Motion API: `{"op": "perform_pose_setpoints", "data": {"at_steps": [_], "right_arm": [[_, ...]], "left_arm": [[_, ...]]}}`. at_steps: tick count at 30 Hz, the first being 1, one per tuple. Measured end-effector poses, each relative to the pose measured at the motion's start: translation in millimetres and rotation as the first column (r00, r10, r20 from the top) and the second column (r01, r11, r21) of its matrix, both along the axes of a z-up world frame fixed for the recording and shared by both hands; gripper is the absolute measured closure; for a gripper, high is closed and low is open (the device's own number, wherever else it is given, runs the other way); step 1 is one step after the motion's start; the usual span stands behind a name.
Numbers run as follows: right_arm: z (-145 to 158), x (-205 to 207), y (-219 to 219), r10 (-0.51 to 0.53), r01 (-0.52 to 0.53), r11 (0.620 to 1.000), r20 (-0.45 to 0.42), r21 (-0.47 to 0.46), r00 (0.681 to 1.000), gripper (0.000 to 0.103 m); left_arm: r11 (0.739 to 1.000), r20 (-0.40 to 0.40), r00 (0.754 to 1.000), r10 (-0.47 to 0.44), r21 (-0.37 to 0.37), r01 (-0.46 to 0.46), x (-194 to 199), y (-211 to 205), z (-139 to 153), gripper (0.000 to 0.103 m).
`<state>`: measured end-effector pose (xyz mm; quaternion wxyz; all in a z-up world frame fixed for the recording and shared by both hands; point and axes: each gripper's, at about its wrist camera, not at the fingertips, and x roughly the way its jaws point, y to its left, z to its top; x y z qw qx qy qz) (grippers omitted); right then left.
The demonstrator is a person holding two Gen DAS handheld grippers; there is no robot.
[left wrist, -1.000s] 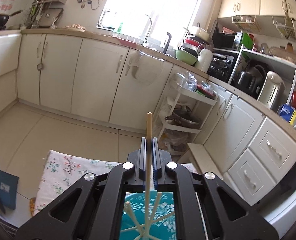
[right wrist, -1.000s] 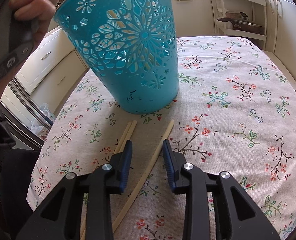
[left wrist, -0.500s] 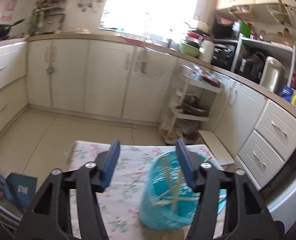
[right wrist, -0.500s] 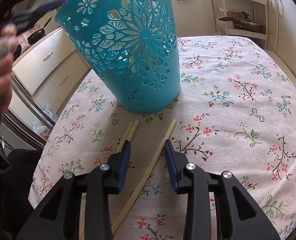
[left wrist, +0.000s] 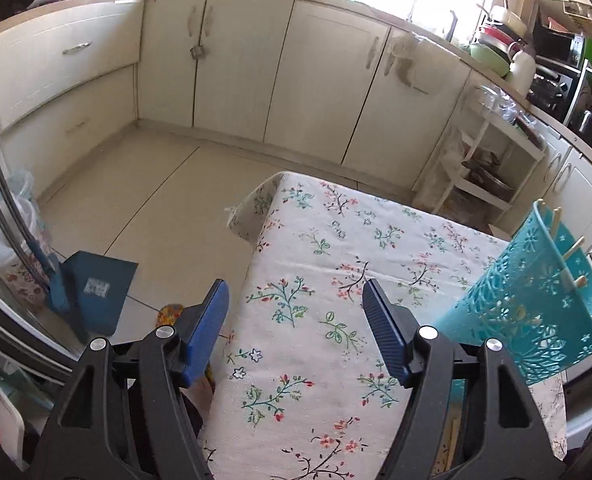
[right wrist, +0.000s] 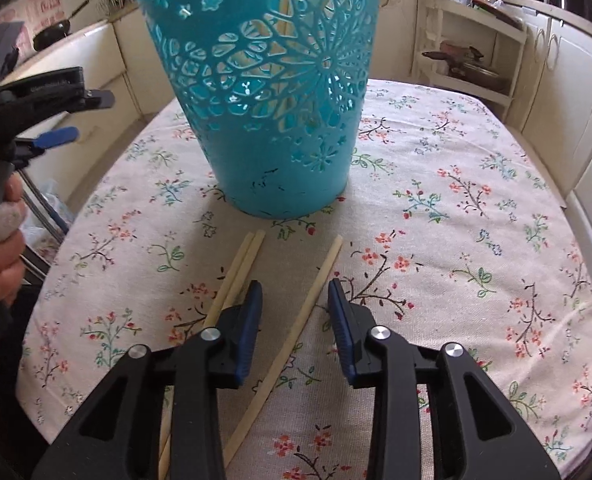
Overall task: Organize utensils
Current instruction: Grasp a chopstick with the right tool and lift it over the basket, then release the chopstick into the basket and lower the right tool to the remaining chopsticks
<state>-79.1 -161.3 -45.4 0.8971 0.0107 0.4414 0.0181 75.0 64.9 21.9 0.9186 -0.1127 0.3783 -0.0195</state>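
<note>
Left wrist view: your left gripper (left wrist: 296,320) has just spread its jaws; nothing sits between them. Some chopsticks already stand in the blue basket (left wrist: 536,312).

Right wrist view: your right gripper (right wrist: 296,316) has just been closing around one chopstick (right wrist: 296,328) on the tabletop (right wrist: 476,240), not pinching yet. Two more chopsticks (right wrist: 235,272) wait just beside it.

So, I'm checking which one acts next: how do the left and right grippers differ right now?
The left gripper has just been opening and stands wide with only tablecloth between its jaws. The right gripper has been closing, narrower, astride a single chopstick lying on the cloth, pads apparently not yet pressing. The left is clear of the teal basket; the right faces it. Both have blue pads.
</note>
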Motion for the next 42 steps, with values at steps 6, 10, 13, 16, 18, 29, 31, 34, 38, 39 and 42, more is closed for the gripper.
{"op": "perform_pose_setpoints", "data": {"at_steps": [6,10,13,16,18,29,31,34,38,39,42], "right_arm": [[3.1,-15.9,-16.2,0.056,-0.057,0.998,-0.047,-0.004,0.997,0.094],[14.3,-26.6,-41.2,0.04,-0.033,0.991,-0.054,0.128,0.998,0.097],[38.9,-43.2,-54.7,0.056,-0.053,0.97,-0.007,0.238,0.998,0.097],[73.5,-52.8,-67.8,0.057,-0.077,0.93,0.066,0.359,0.996,0.097],[94.8,-55.0,-72.4,0.047,-0.091,0.898,0.112,0.431,0.993,0.097],[220.0,30.6,-52.2,-0.099,-0.107,0.917,0.48,0.384,0.872,0.097],[220.4,55.9,-42.2,-0.159,-0.027,0.942,0.516,0.334,0.841,0.097],[210.1,79.2,-30.1,-0.198,0.053,0.961,0.541,0.271,0.817,0.097],[182.8,95.5,-22.6,-0.2,0.085,0.966,0.5,0.244,0.843,0.097],[176.0,94.4,-20.3,-0.184,0.074,0.969,0.486,0.237,0.854,0.097],[167.6,77.0,-17.1,-0.136,0.043,0.979,0.478,0.201,0.868,0.097]], "left_arm": [[0.998,-0.002,0.999,-0.049,0.031,0.049,-1.6,-16.0,-0.6,0.037],[0.996,-0.033,0.997,-0.066,0.053,0.068,-0.3,-22.9,-7.8,0.036],[0.996,-0.04,0.997,-0.07,0.054,0.073,0.1,-25.1,-9.6,0.036],[0.996,-0.043,0.996,-0.072,0.054,0.075,0.8,-26.8,-10.8,0.036],[0.996,-0.045,0.996,-0.072,0.057,0.075,0.3,-28.7,-11.9,0.036],[0.997,-0.041,0.997,-0.061,0.046,0.063,0.3,-24.3,-11.5,0.035],[0.997,-0.04,0.997,-0.062,0.047,0.063,0.9,-24.3,-11.4,0.034],[0.997,-0.039,0.997,-0.063,0.042,0.064,1.6,-23.4,-10.9,0.033],[0.998,-0.039,0.997,-0.061,0.029,0.062,2.9,-21.1,-9.7,0.031],[0.998,-0.039,0.997,-0.061,0.026,0.062,3.0,-20.6,-9.2,0.031],[0.998,-0.037,0.998,-0.057,0.018,0.058,2.9,-19.0,-8.0,0.03]]}}
